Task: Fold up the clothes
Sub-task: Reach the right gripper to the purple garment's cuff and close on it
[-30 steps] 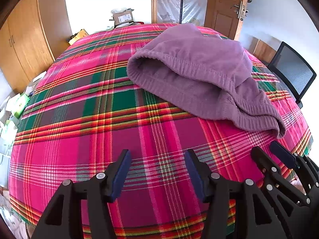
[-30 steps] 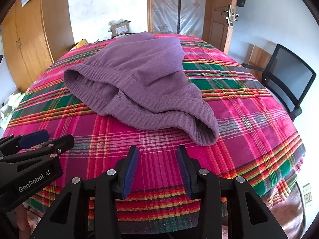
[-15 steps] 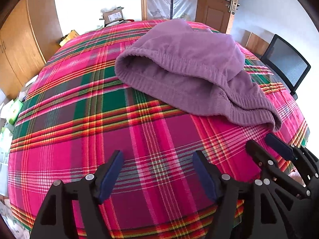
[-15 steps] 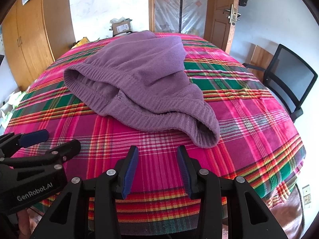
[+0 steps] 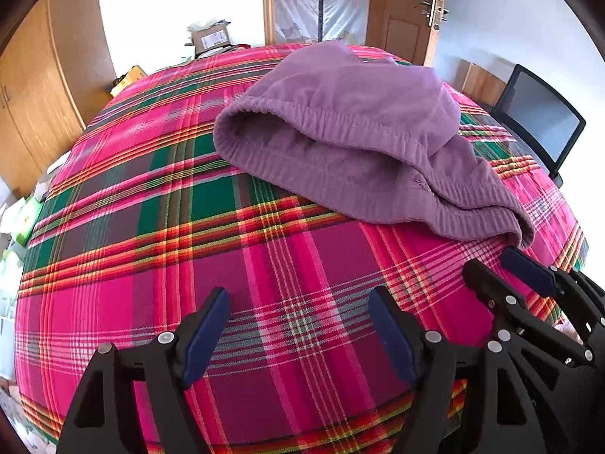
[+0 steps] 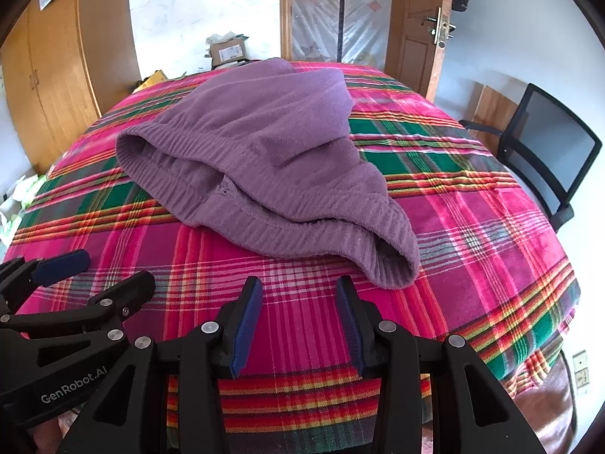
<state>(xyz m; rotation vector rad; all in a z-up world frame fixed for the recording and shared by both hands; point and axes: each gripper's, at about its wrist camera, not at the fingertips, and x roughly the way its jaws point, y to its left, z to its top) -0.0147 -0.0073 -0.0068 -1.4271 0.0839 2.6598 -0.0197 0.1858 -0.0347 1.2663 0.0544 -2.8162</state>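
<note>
plaid bed (image 5: pixel 159 204), purple garment (image 5: pixel 340 140) beyond claws (image 5: pixel 298 325)

Bright daylight fills both views, strongest from the far end of the room, where the white wall (image 5: pixel 170 7) is blown out almost to blank. The plaid cloth (image 5: pixel 264 265) is evenly lit and sharp, its colours saturated. Soft, faint shadows lie under the folds of the purple garment (image 6: pixel 272 143). Fisheye distortion bows the wooden door (image 6: pixel 416 30) and wardrobe (image 5: pixel 30 87), and dark vignetting cuts the corners. No motion blur shows.
</note>
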